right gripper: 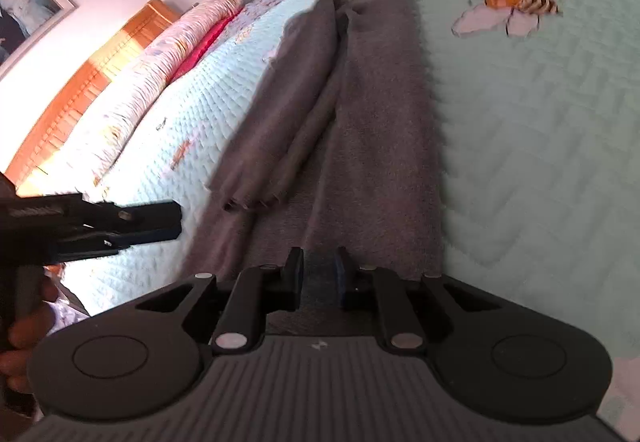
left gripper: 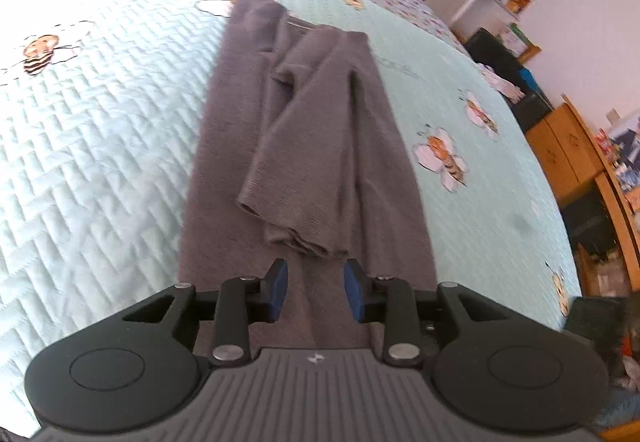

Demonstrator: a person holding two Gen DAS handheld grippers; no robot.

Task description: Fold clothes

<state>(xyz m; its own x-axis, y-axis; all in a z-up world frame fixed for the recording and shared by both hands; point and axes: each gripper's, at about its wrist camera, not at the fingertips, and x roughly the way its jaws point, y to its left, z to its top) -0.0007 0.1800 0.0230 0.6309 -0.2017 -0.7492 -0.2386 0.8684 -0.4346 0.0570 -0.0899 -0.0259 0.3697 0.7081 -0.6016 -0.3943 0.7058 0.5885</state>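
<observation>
We see the grey garment lying lengthwise on the mint quilted bedspread, already narrowed into a long strip: both sleeves are folded in and lie along the middle of the body, their cuffs ending a little way short of the near hem. So the side folds look done as far as we can judge; what remains, we reckon, is folding the strip across its length into a compact packet, since it is stretched full length toward the far edge of the bed.

Starting on the left, the left gripper hovers over the near end of the garment with its blue-padded fingers clearly apart and nothing between them; grey cloth shows through the gap, and whether the pads brush the fabric we cannot tell. In the right wrist view that same gripper shows at the left edge, over the bedspread just beside the garment's left border, held by a hand.

Moving right, the right gripper sits at the garment's near hem with a narrower gap, and a bluish-grey bunch of cloth appears to fill it, so we judge it clamped on the garment, though blur leaves some doubt. The bee-print patches lie off to the right, clear of the cloth
</observation>
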